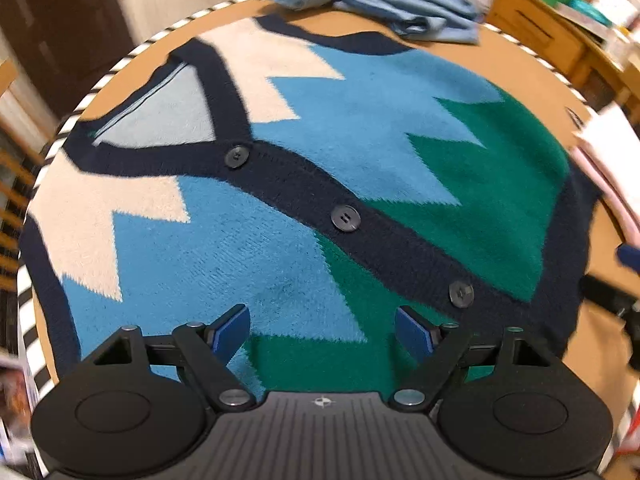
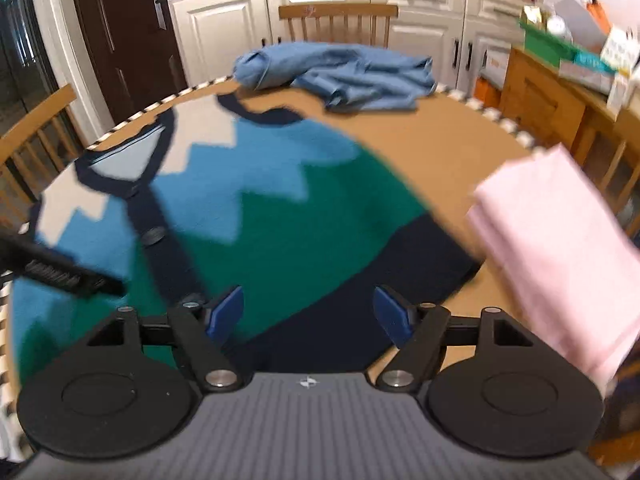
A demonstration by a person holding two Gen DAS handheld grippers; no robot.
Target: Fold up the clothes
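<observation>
A knitted vest (image 1: pixel 352 128) in cream, blue and green zigzags with navy trim and dark buttons lies flat, buttoned, on the brown table (image 1: pixel 520 64). My left gripper (image 1: pixel 322 334) hovers over its lower front, open, nothing between its blue pads. In the right wrist view the same vest (image 2: pixel 280 208) spreads ahead, and my right gripper (image 2: pixel 308 314) is open above its navy hem, holding nothing. Part of the left gripper (image 2: pixel 60 272) shows as a black bar at the left edge of the right wrist view.
A crumpled light blue garment (image 2: pixel 340 72) lies at the table's far edge. A folded pink cloth (image 2: pixel 560 248) sits on the right side of the table. Wooden chairs (image 2: pixel 340 20) stand around, with white cabinets behind and a cluttered wooden sideboard (image 2: pixel 560 92) to the right.
</observation>
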